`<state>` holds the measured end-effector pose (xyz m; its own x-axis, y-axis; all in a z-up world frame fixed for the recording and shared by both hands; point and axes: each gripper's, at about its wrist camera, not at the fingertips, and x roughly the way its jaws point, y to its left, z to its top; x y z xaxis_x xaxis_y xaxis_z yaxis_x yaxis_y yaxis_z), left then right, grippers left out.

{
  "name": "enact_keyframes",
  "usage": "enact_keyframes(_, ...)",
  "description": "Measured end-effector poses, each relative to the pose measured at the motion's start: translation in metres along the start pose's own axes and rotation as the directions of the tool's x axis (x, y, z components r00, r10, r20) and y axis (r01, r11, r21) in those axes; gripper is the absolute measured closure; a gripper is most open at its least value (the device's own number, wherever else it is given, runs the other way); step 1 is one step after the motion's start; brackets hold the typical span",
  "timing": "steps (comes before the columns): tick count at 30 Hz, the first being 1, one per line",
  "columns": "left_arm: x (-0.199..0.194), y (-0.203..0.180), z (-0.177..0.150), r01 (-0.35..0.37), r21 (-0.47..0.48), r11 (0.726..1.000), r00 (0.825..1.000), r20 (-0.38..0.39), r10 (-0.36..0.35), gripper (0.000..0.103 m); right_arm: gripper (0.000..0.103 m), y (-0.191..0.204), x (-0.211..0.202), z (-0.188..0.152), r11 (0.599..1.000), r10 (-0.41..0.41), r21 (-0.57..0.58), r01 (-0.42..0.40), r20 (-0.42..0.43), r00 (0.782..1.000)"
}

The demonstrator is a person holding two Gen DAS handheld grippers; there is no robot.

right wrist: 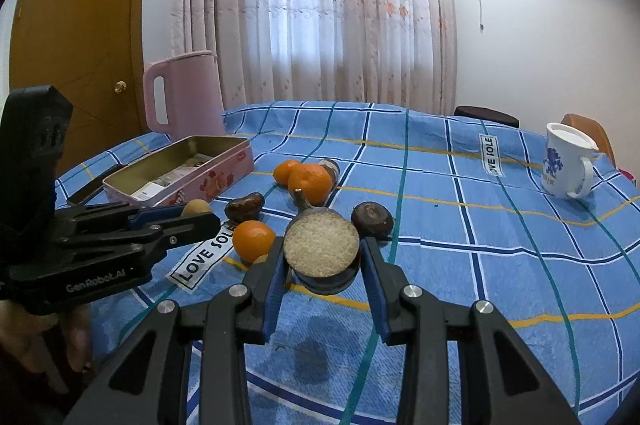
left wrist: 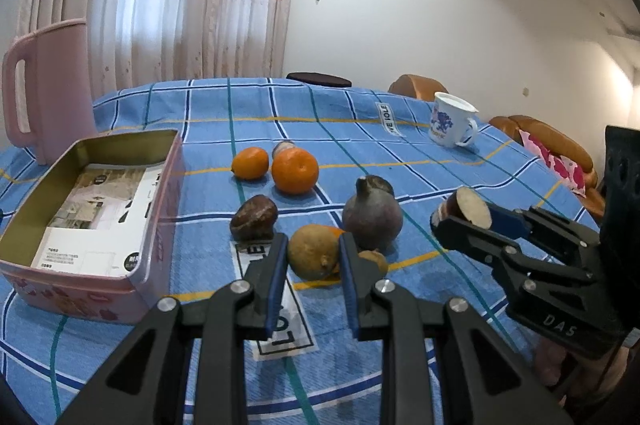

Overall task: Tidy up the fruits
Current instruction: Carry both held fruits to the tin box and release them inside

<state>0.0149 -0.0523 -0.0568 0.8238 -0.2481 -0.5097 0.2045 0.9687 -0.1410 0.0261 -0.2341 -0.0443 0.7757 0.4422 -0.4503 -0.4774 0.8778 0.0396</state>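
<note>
Blue checked cloth (left wrist: 400,153) covers the table, and on it we list the fruit and the vessels.

Item 1: pink tin box (left wrist: 156,225), lid off, at the left of the cloth, holding only a printed card (left wrist: 96,221). No fruit lies in it.

Item 2: 2 oranges (left wrist: 295,171) side by side near the middle of the cloth, with a small brownish piece partly hidden just behind them.

Item 3: dark brown fruit (left wrist: 254,219), lying between the box and the rest of the pile.

Item 4: dull purple fruit with a stalk (left wrist: 372,217), upright, just right of centre.

Item 5: yellowish-brown fruit (left wrist: 314,251), resting on the cloth with a third orange (right wrist: 253,240) touching it from behind.

Item 6: halved fruit (right wrist: 321,251), pale grainy cut face towards the right wrist camera, dark skin around it.

We note the left gripper (left wrist: 313,265) with its fingers spread, 1 on each side of the yellowish-brown fruit; whether they touch it we cannot tell. We note the right gripper (right wrist: 322,265) pinching the halved fruit between its blue pads, held above the cloth at the right of the pile.

Item 7: pink jug (left wrist: 44,93) behind the box. Item 8: white mug with a blue print (left wrist: 452,121) at the far right of the table, well apart from the fruit.
</note>
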Motion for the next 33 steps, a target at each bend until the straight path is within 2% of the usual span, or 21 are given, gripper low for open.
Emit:
enact_keyframes(20, -0.011, -0.008, -0.001, -0.031, 0.044, 0.999, 0.996, 0.08, 0.027, 0.077, 0.065, 0.004, -0.01, -0.002, 1.0, 0.014, -0.024, -0.012, 0.067, 0.998)
enact_keyframes(33, -0.024, -0.015, -0.002, -0.071, 0.086, 0.994, 0.986, 0.159, 0.057, 0.077, 0.065, 0.004, -0.015, -0.002, 0.999, 0.045, -0.024, -0.043, 0.089, 0.995)
